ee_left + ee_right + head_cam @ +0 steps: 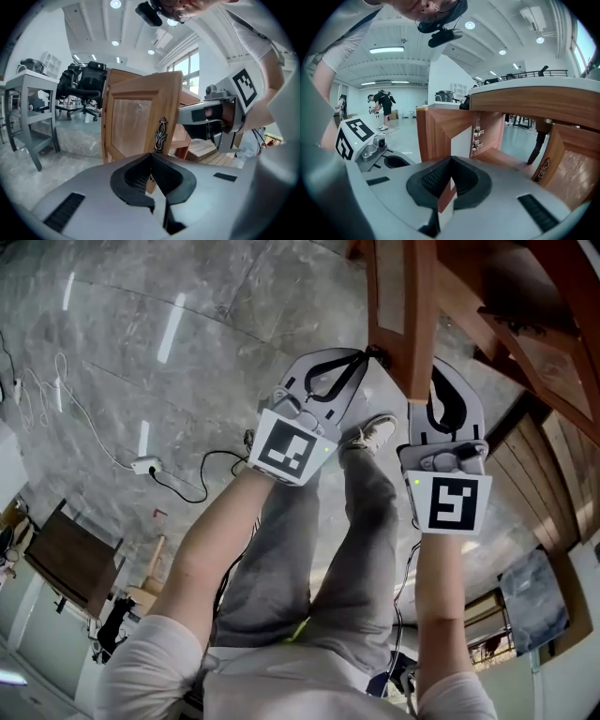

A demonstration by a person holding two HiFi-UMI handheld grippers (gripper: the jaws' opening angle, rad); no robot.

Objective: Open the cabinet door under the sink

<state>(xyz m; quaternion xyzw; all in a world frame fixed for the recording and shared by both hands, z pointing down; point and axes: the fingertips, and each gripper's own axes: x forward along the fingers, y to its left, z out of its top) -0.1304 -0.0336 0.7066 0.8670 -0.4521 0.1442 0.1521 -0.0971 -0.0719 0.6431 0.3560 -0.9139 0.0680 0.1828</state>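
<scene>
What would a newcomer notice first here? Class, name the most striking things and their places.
Mid head view, the left gripper and right gripper, each bearing a black-and-white marker cube, meet at the edge of a wooden cabinet door. In the left gripper view an ornate dark handle runs down that door's right edge into the closed jaws. The right gripper view looks into the open cabinet under the counter.

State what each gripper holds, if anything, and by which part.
The left gripper is shut on the lower end of the cabinet door's metal handle. The right gripper is shut on a wooden panel's edge, apparently the same door.
</scene>
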